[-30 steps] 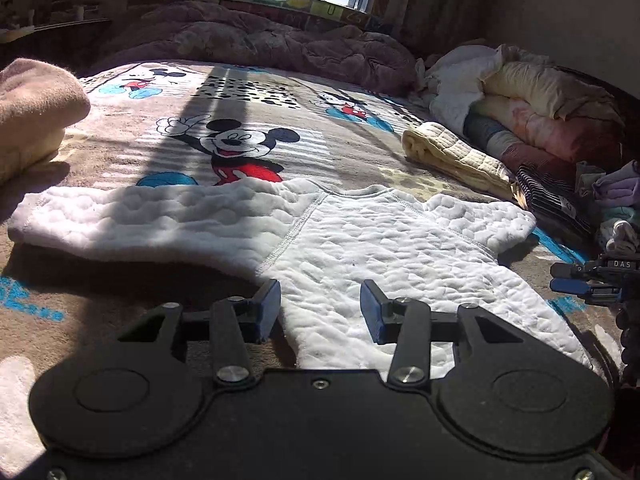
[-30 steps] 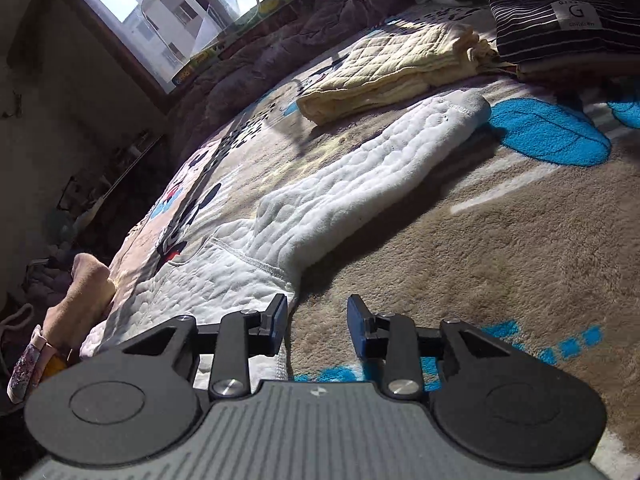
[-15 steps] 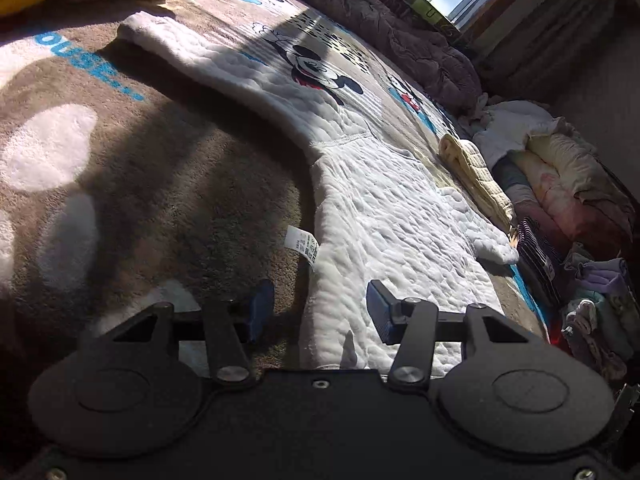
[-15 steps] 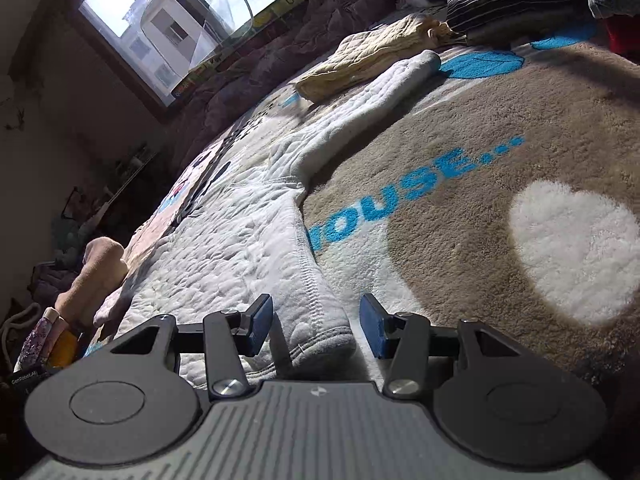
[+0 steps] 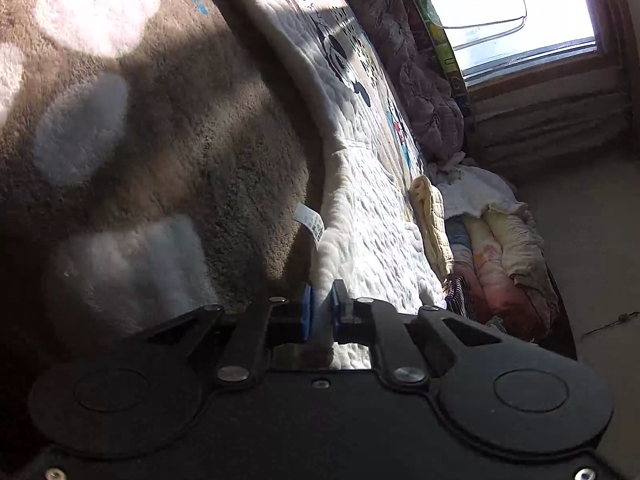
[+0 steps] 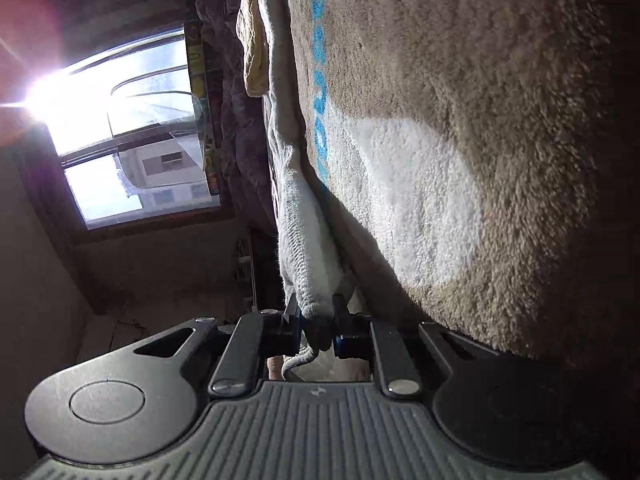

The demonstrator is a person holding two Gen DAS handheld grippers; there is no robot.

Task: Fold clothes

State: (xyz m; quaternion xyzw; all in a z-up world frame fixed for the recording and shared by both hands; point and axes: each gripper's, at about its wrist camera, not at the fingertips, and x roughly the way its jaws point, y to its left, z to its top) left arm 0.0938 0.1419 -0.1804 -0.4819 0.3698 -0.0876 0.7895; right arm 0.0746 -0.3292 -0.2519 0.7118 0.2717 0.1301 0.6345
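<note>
Top [image 5: 372, 216] spread flat on the blanket [image 5: 168, 128], its hem between each gripper's fingers [image 5: 306, 312], folded cloth [image 5: 434, 224] just beyond it, heap of bedding [image 5: 508, 256] further off, window [image 5: 516, 12] behind the bed

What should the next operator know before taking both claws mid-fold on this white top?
Left claw: shut on the hem corner of the white top, just below its care tag.
Right claw: shut on the opposite hem corner of the same top.
The top lies spread flat on the brown blanket, sleeves out, neck end toward the window. A folded yellow garment lies beside it.
Done: both bottom corners gripped.
Left: no fold made yet. Probably lift the hem and carry it toward the neck, then fold in the sleeves.
</note>
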